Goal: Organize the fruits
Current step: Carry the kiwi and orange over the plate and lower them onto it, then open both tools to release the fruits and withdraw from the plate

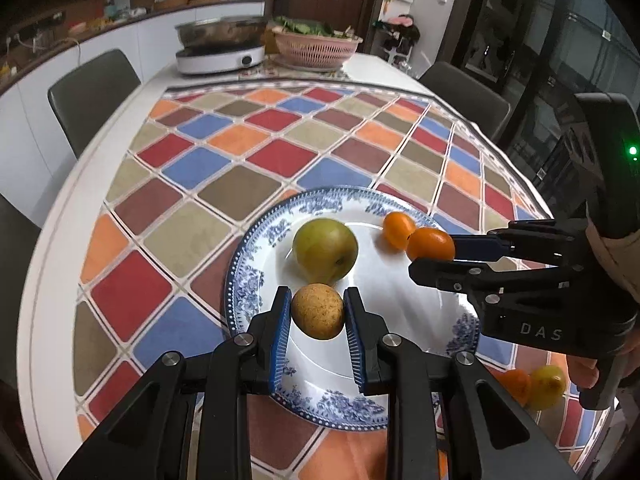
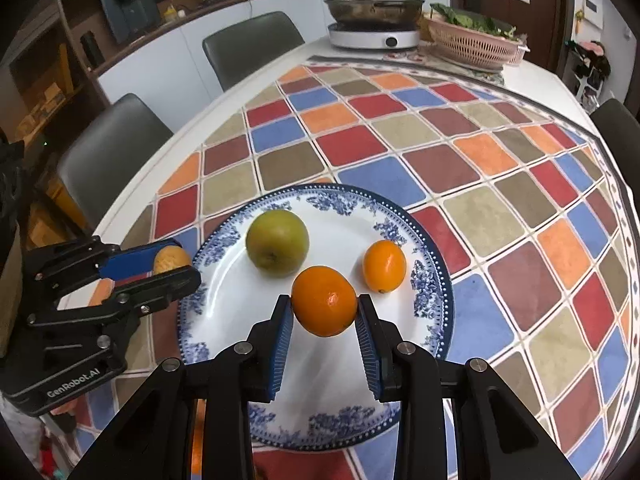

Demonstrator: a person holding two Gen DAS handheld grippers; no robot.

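While both tools hold fruit over the blue-and-white plate (image 1: 248, 264), lower before letting go.
Left tool (image 1: 318, 312) is closed on a speckled tan fruit (image 1: 318, 311); right tool (image 2: 324, 307) pinches a kumquat (image 2: 324, 301). Just ahead on the plate lie a green fruit (image 2: 277, 243) and second kumquat (image 2: 384, 266); set each down in a bare spot, opening gently so nothing rolls.

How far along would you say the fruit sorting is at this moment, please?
Done: a green fruit and a small orange fruit lie on the blue-patterned plate. In hand: the left gripper holds a tan fruit and the right gripper an orange, both over the plate. Left: a yellow fruit and another orange one on the cloth.
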